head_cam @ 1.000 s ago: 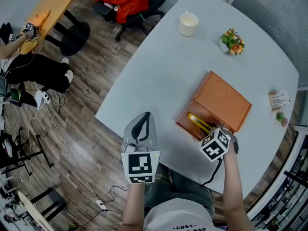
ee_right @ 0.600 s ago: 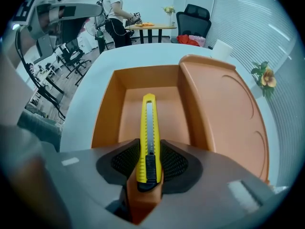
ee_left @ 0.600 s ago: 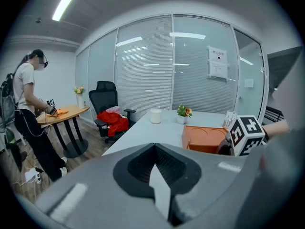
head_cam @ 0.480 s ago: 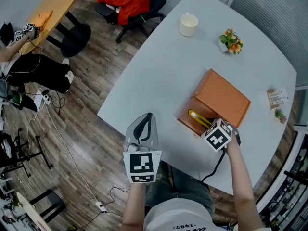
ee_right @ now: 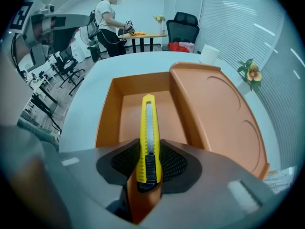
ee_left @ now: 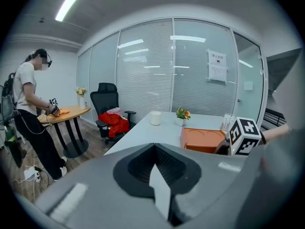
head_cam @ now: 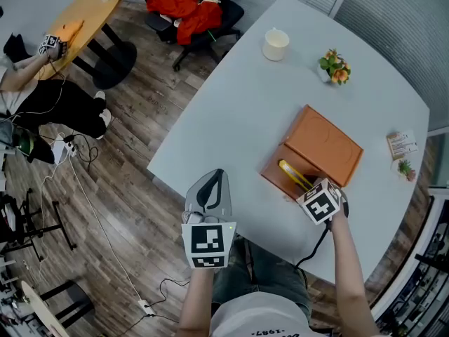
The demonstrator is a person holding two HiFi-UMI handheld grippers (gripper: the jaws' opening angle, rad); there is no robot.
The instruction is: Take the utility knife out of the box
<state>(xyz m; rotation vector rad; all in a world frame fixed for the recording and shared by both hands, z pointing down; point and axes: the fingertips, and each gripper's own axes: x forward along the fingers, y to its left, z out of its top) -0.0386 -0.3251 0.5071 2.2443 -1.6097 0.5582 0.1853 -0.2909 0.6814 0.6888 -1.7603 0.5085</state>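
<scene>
1. Pale table [head_cam: 231, 111] holds an open orange box [head_cam: 324, 144].
2. Yellow utility knife [ee_right: 147, 128] is inside the box tray.
3. Right gripper [ee_right: 148, 165] pinches the knife's near end.
4. Left gripper [ee_left: 155, 171] hangs beside the table edge, jaws pressed together, holding nothing.

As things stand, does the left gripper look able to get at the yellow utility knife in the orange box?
Probably not: the right gripper clamps the yellow utility knife, and the left gripper hangs shut at the white table's edge, apart from the orange box.
</scene>
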